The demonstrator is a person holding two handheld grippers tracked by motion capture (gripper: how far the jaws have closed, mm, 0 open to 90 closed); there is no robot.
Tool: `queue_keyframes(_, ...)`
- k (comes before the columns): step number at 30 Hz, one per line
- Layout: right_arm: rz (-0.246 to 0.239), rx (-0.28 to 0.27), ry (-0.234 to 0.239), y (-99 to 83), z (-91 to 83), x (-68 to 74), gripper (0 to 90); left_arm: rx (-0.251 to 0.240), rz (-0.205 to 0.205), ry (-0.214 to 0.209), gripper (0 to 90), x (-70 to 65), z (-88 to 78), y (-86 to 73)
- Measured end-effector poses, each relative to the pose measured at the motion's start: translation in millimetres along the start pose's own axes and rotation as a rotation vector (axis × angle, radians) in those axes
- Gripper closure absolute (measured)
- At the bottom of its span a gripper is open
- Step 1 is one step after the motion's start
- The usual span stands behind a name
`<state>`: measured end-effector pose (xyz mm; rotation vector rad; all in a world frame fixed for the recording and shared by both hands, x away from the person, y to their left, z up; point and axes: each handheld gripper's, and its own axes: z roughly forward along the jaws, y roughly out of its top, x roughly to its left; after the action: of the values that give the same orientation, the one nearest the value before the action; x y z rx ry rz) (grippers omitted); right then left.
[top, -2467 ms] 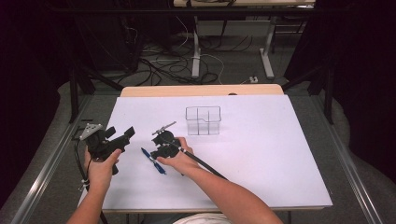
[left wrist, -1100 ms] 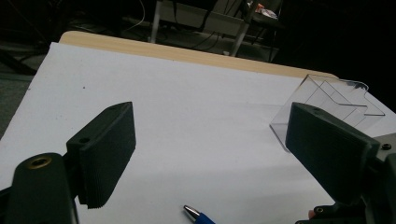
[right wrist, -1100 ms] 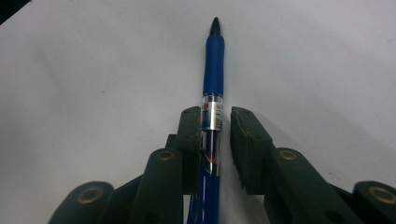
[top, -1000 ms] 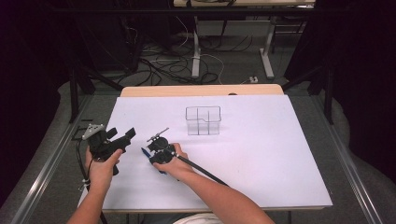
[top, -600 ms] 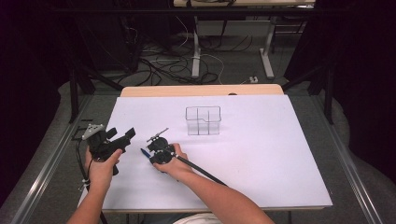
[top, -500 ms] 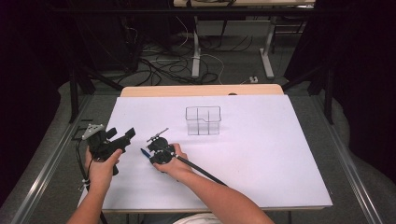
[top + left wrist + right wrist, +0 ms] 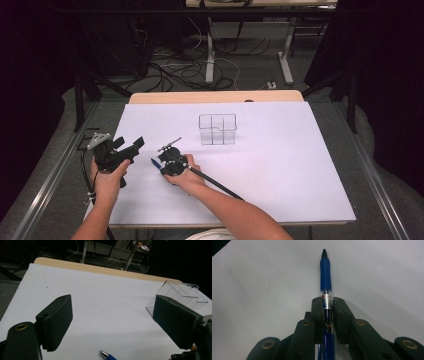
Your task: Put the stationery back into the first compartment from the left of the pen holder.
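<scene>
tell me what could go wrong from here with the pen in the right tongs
The right tongs pinch the pen along its barrel, with most of its grip end sticking out ahead, so it may pivot or slip when lifted. The clear organizer looks light and could tip or slide if the pen tip catches its rim. The left tongs stand open and close by, so the hands might bump.

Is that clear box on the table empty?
Empty: the high view shows nothing inside the clear box; the pen is in the right tongs.
</scene>
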<state>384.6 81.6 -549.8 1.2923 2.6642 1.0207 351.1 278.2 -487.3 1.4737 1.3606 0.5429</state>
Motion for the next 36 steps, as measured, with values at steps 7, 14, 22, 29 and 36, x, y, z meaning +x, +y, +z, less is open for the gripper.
queue_keyframes(7, -0.002, -0.004, 0.010, -0.9, -1.5, -2.8, 80.1, -0.002, -0.006, -0.003, 16.5, 0.3, -0.4, 0.4)
queue_keyframes(14, 0.008, -0.053, 0.028, -1.1, -8.0, -2.6, 80.1, -0.010, -0.002, -0.006, 17.2, -0.1, -1.4, 1.4)
queue_keyframes(22, 0.018, -0.104, 0.033, -2.3, -19.9, -6.0, 80.1, -0.012, -0.002, -0.022, 19.6, -2.5, -1.7, 2.2)
queue_keyframes(29, 0.018, -0.169, 0.013, -6.6, -33.6, -14.5, 80.1, -0.014, -0.026, -0.052, 20.6, -9.0, -3.3, 4.2)
queue_keyframes(36, 0.008, -0.207, 0.003, -10.3, -49.7, -18.1, 80.2, 0.002, -0.008, -0.080, 21.0, -19.3, -3.9, 4.9)
